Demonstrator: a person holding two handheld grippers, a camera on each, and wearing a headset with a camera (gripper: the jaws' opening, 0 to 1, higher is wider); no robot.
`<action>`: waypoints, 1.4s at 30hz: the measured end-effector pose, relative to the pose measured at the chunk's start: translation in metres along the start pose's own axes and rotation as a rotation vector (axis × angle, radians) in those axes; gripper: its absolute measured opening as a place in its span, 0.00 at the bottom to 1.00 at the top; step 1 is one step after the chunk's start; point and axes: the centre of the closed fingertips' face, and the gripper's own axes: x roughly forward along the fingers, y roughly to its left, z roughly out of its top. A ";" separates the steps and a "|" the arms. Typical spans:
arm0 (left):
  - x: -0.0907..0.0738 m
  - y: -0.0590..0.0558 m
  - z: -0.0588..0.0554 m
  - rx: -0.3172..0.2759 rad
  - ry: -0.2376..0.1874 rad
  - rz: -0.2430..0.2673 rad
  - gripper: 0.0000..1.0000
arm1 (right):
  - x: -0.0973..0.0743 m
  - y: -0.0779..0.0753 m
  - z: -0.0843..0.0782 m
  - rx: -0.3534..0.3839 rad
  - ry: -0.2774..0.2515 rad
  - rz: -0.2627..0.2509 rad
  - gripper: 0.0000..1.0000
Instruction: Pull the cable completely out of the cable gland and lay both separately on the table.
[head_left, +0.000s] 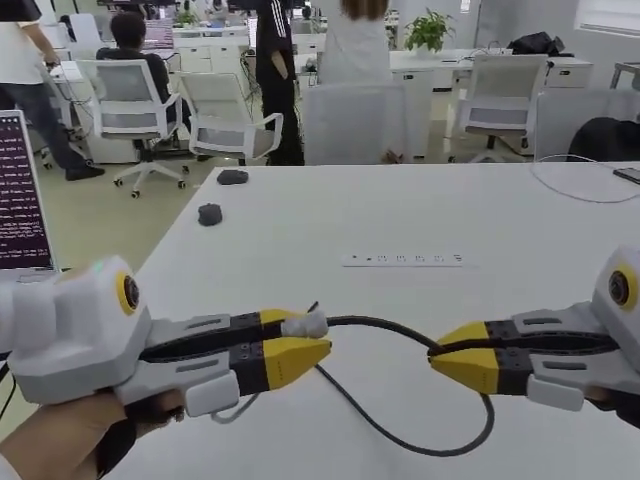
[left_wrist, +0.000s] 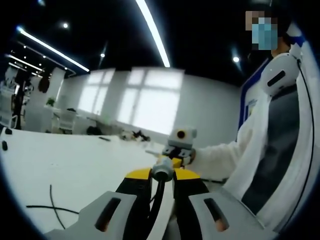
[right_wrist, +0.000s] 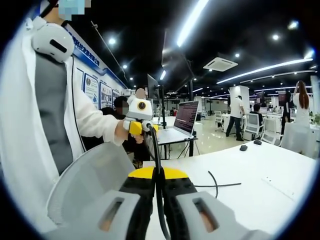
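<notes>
Above the white table (head_left: 420, 210), both grippers hang in the air with the work strung between them, so nothing is supported from below. The left gripper (head_left: 306, 336) and the right gripper (head_left: 436, 356) face each other, tips fairly near. The right one has its jaws clamped on the black cable (head_left: 380, 325). From there the cable rises in a low arch to the left gripper, while its free length drops behind the right jaws, loops on the table and runs back under the left gripper. The left jaws are closed on the cable gland (head_left: 305, 324), pinched right at their tips, with the cable not yet out of it.

As I judge it, the trailing loop could catch under the left gripper when the hands part. The slack arch means the first part of a pull does nothing, and a jerk as it goes taut would load both grips at once. The right jaws might slide along the smooth sheath instead of drawing it through. The weakest point is the gland. It is small and rounded and held only at the tips, so it could twist loose and drop before its seal lets go.
</notes>
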 end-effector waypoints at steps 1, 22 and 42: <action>0.000 0.000 0.000 -0.002 0.001 -0.001 0.16 | 0.000 0.000 -0.001 0.001 0.003 -0.001 0.03; 0.012 -0.006 -0.012 0.023 0.073 -0.025 0.16 | 0.036 0.019 0.038 -0.051 0.005 0.085 0.17; 0.013 -0.004 -0.008 0.038 0.061 -0.016 0.16 | 0.045 0.015 0.040 -0.074 -0.007 0.097 0.04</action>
